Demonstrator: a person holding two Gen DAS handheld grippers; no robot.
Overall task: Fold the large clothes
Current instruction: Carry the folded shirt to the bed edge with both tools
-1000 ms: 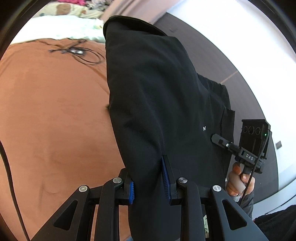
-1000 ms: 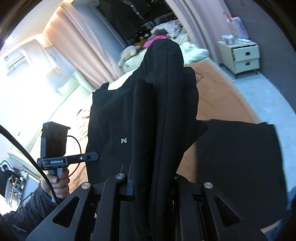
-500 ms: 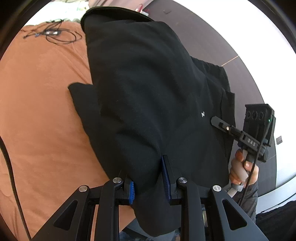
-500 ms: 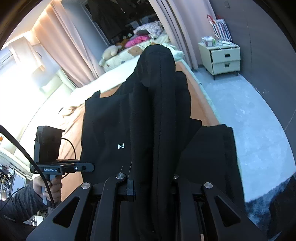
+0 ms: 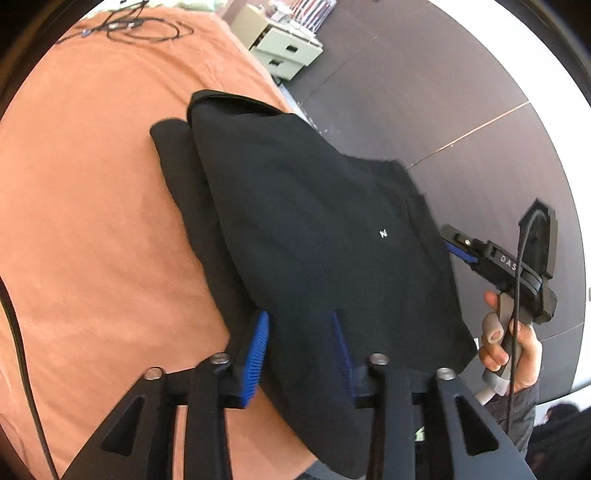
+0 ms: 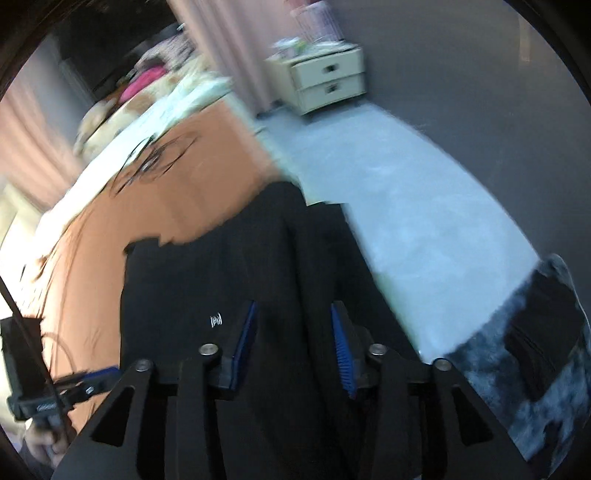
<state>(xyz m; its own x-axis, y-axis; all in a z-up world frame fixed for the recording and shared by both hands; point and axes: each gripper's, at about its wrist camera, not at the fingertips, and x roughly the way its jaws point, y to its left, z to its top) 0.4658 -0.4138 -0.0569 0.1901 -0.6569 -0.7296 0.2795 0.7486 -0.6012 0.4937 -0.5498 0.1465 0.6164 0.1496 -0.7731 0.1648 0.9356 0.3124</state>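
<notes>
Folded black fabric garment (image 5: 314,221) lying on orange bedspread (image 5: 92,221). Left gripper (image 5: 301,343) and right gripper (image 6: 291,339) just opening, jaws spread, cloth loose between.

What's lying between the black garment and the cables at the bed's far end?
Only bare orange bedspread between the black garment and the cables, in the left wrist view.

My left gripper (image 5: 300,345) is matte black, two angular arms with triangular cut-outs, silver screw heads at the joints and ribbed blue pads (image 5: 256,350). My right gripper (image 6: 293,341) matches it; its handle is grey, a black cable runs down it, white lettering marks its body, and my sleeve (image 5: 515,413) is dark grey
</notes>
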